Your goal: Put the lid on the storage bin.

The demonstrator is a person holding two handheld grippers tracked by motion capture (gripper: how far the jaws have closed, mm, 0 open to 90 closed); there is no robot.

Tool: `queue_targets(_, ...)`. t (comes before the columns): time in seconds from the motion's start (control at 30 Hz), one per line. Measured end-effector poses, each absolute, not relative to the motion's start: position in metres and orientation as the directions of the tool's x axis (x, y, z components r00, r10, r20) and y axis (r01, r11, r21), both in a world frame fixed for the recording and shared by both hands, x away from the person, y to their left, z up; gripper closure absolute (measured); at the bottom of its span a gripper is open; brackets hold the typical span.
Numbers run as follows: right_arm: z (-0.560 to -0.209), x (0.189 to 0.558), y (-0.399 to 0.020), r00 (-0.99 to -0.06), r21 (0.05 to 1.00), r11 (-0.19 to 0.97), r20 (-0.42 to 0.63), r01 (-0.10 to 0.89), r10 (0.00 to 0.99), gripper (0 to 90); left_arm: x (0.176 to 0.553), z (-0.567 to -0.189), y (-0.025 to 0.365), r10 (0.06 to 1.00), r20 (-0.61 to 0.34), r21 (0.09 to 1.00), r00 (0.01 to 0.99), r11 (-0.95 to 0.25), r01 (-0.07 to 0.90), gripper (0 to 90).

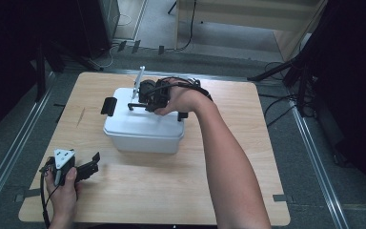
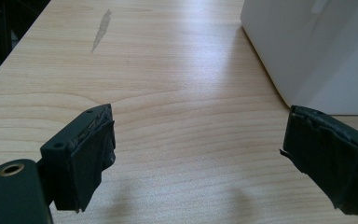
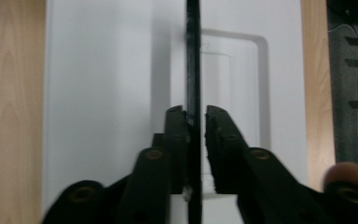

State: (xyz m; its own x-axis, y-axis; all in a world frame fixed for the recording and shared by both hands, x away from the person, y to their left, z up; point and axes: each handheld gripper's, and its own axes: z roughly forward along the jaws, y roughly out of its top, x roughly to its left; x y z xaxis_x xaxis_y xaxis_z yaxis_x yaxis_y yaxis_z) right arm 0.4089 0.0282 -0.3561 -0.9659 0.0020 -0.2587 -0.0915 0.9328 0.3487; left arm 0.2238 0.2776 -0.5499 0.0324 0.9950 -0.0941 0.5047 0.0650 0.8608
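A white plastic box point(image 1: 143, 131) with a flat lid point(image 3: 107, 93) stands in the middle of the wooden table. A thin black handle point(image 3: 193, 56) stands up from the lid, seen edge-on in the right gripper view. My right gripper point(image 3: 196, 121) straddles it from above: the left pad touches the handle and a narrow gap shows at the right pad. From the high view, the right gripper point(image 1: 134, 106) sits on the lid under the person's hand. My left gripper point(image 1: 93, 162) rests near the table's front left, jaws wide open point(image 2: 200, 163) with nothing between them.
Black clips point(image 1: 108, 106) hang on the box's left and right sides. The box's corner point(image 2: 317, 46) lies just ahead and to the right of the left gripper. Bare wood point(image 1: 171, 186) stretches in front of the box. Cables and dark stands ring the table.
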Motion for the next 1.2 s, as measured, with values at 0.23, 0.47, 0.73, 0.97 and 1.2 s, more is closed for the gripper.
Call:
queue_targets(0.23,-0.345,0.407,0.021,-0.978,0.422,0.905,-0.207,-0.058,0.034,32.9,0.224,-0.55,0.277,0.995,-0.095,0.859,0.027,0.068,0.507,9.7)
queue_targets(0.47,-0.345,0.403,0.013,-0.98,0.384,0.923,-0.191,-0.03,0.047,7.7,0.225,-0.55,0.277,0.995,-0.095,0.857,0.028,0.067,0.51,9.7)
queue_targets(0.73,-0.344,0.406,-0.008,-0.977,0.411,0.912,-0.189,0.017,0.103,0.0,0.225,-0.551,0.277,0.995,-0.094,0.855,0.028,0.066,0.515,9.7)
queue_targets(0.97,-0.344,0.405,-0.031,-0.969,0.423,0.905,-0.202,0.046,0.143,0.0,0.225,-0.551,0.277,0.995,-0.09,0.855,0.03,0.062,0.515,9.7)
queue_targets(1.2,-0.345,0.404,-0.058,-0.96,0.442,0.892,-0.199,0.092,0.197,0.0,0.225,-0.551,0.277,0.996,-0.085,0.854,0.032,0.057,0.517,9.7)
